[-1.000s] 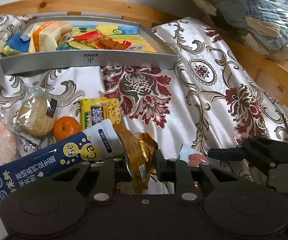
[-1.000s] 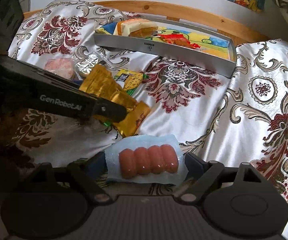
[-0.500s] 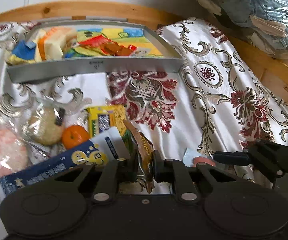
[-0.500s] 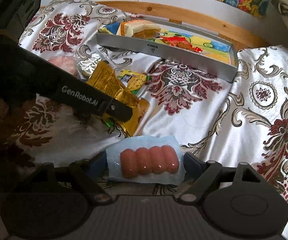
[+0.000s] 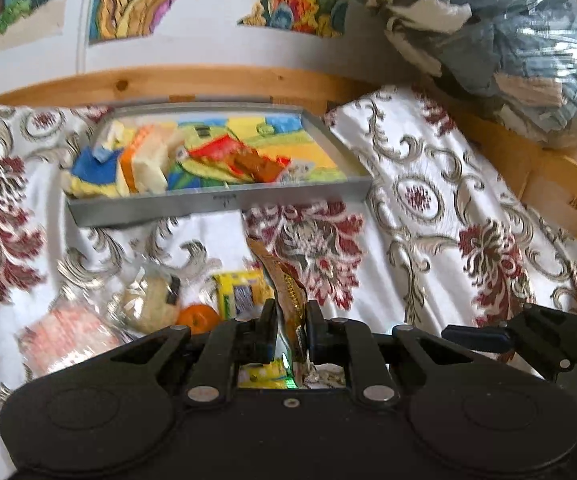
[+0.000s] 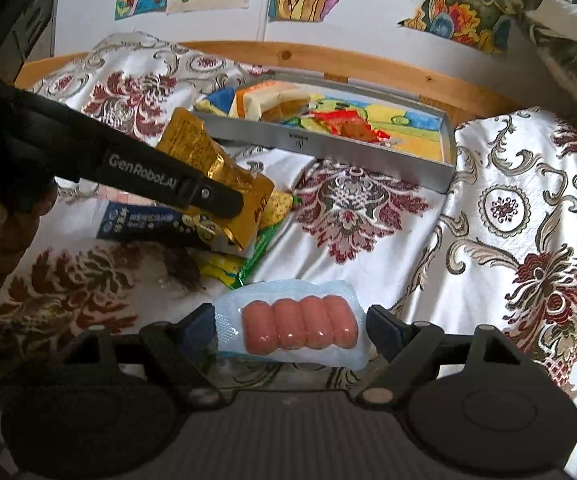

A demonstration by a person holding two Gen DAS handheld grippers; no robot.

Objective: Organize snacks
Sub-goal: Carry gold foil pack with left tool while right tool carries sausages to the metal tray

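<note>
Left gripper [image 5: 287, 330], marked "GenRobot.AI", clamped on a gold foil packet [image 6: 216, 176] by its thin edge, which may slip free; right gripper [image 6: 290, 326] clamped wide across a sausage pack [image 6: 298, 328], the grey tray [image 6: 328, 146] ahead of both

left gripper [image 5: 290, 330]: my jaws have closed tight on the gold packet [image 5: 288, 292] and lifted it (edge-on now)
sausage pack [image 6: 294, 326]: raised slightly off the bedspread [image 6: 508, 208]
</note>
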